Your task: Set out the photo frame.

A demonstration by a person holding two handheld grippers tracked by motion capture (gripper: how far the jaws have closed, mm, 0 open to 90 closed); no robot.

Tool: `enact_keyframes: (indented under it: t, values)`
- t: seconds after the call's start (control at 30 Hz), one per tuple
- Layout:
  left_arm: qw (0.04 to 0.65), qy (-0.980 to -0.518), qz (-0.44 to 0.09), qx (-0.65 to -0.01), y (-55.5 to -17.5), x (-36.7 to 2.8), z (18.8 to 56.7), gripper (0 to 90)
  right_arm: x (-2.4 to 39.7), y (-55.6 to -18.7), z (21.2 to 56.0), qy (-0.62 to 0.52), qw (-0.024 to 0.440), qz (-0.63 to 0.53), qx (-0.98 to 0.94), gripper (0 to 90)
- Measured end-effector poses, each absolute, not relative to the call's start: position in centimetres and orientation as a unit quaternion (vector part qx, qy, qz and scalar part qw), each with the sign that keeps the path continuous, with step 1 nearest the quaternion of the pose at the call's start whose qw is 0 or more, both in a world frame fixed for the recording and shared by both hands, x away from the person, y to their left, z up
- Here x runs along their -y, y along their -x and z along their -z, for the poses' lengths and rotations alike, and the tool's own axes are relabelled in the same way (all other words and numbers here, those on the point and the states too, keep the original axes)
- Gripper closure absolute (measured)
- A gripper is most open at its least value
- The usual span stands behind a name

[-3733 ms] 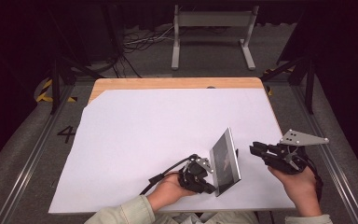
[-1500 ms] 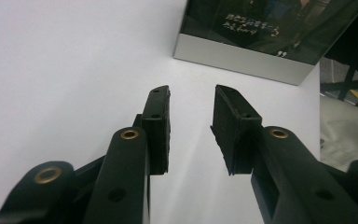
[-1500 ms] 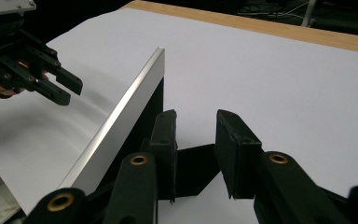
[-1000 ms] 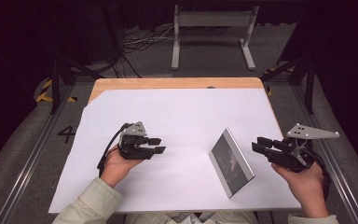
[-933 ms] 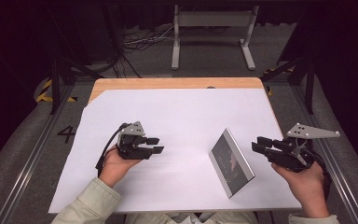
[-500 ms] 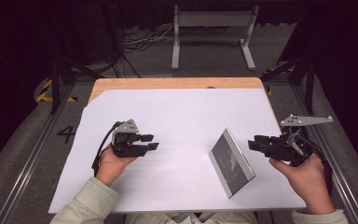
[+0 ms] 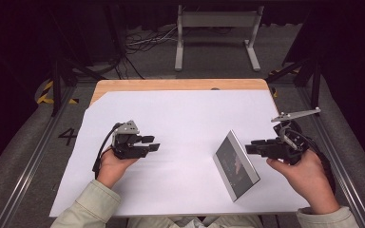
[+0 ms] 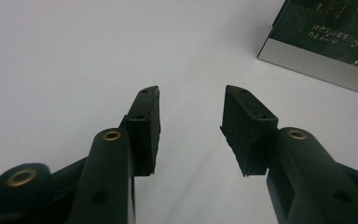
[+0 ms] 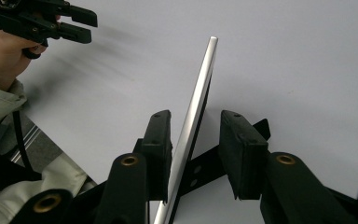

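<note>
A dark picture frame (image 7: 235, 166) with a silver rim leans on its black back strut on the white sheet, right of centre. My right gripper (image 7: 250, 148) hovers at the frame's right edge. In the right gripper view the frame's thin edge (image 9: 200, 88) runs up between the jaws of that gripper (image 9: 193, 116). The jaws have just been closing a little, and a gap shows at the right pad. My left gripper (image 7: 152, 144) stays open and empty over the sheet to the left; its own view looks past the spread jaws (image 8: 191, 91) to the frame (image 8: 326, 42).
The white sheet (image 7: 180, 118) covers most of a wooden table (image 7: 171, 84). Metal rails run along both sides, and a grey stand (image 7: 216, 28) with cables is on the floor beyond. The left hand and its gripper (image 9: 51, 21) sit at the top left of the right gripper view.
The left gripper has left the frame's lower left side and moved to the left part of the sheet. The right gripper has risen a little and edged toward the frame.
</note>
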State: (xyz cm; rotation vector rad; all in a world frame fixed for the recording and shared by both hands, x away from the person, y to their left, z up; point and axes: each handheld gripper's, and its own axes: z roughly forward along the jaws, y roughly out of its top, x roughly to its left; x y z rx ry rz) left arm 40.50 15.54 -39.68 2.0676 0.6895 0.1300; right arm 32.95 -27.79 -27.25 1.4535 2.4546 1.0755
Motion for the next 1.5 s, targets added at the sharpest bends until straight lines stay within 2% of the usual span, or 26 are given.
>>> enact_keyframes:
  t: [0.47, 1.1, 1.3, 1.5]
  values:
    - [0.448, -0.847, -0.063, -0.278, -40.4, -15.3, 39.8, 58.3, 26.2, -33.9, 26.8, -0.487, -0.007, -0.305, -0.819, 61.0]
    - [0.441, -0.848, -0.064, -0.287, -40.7, -15.3, 40.0, 58.8, 25.1, -34.5, 29.3, -0.491, 0.007, -0.272, -0.827, 61.3]
    - [0.441, -0.847, -0.060, -0.291, -40.7, -15.4, 40.1, 58.8, 24.7, -34.6, 29.9, -0.487, 0.009, -0.262, -0.833, 63.4]
    - [0.440, -0.848, -0.061, -0.288, -40.7, -15.4, 40.2, 58.8, 24.4, -34.6, 30.1, -0.484, 0.015, -0.247, -0.839, 72.1]
